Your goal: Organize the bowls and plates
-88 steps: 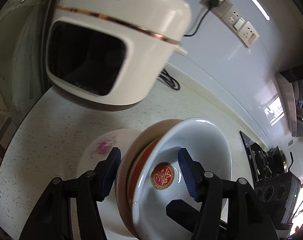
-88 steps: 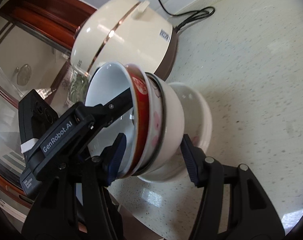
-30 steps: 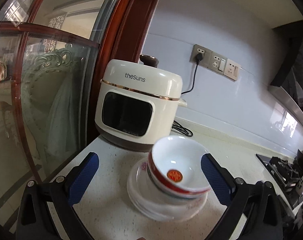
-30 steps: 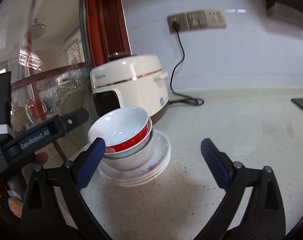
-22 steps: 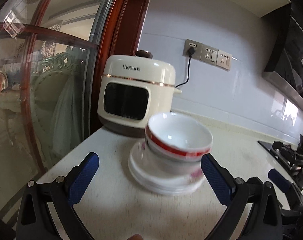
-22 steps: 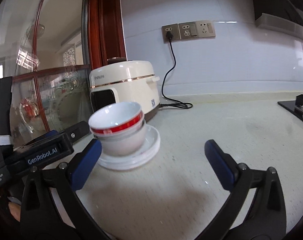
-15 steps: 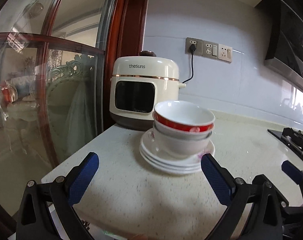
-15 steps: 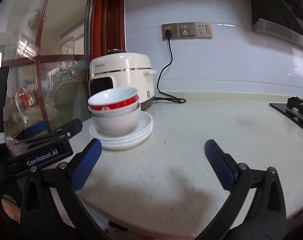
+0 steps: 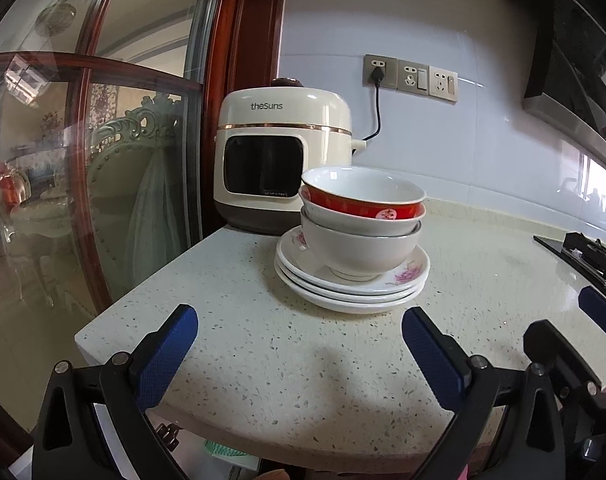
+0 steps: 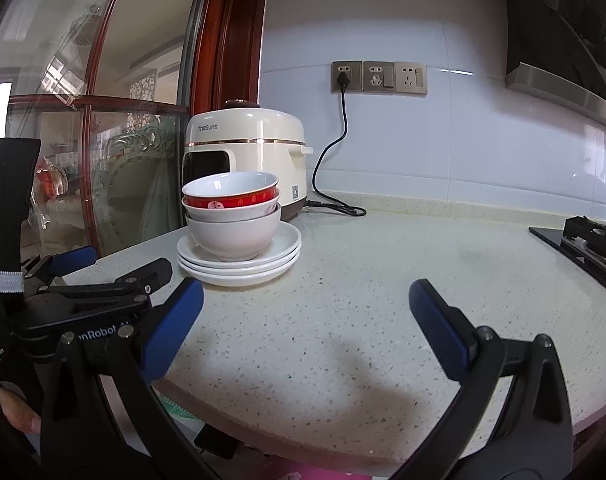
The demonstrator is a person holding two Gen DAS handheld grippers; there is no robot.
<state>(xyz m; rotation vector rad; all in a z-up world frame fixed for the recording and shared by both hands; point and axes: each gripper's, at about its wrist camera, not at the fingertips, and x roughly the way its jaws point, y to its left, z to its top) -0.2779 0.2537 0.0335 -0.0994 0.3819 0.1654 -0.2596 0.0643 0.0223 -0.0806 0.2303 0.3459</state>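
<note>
Three nested bowls (image 9: 361, 224) (image 10: 232, 216), the top one red-banded, stand upright on a stack of white plates (image 9: 353, 284) (image 10: 239, 264) with pink flowers, on the speckled countertop (image 9: 303, 356). My left gripper (image 9: 299, 348) hangs open near the counter's front edge, well short of the stack, with nothing between its blue pads. My right gripper (image 10: 307, 320) is open too, to the right of the stack and also back from it, empty. The left gripper's body (image 10: 91, 304) shows at the left of the right wrist view.
A cream rice cooker (image 9: 283, 164) (image 10: 247, 156) stands behind the stack, plugged into a wall socket (image 10: 346, 76) by a black cord. A glass door with a red wooden frame (image 9: 239, 80) bounds the counter's left end. A gas hob (image 10: 591, 244) lies at the far right.
Both grippers have let go of the bowl stack, opened wide and pulled back toward the counter's front edge. The bowls and plates now stand alone, level on the counter.
</note>
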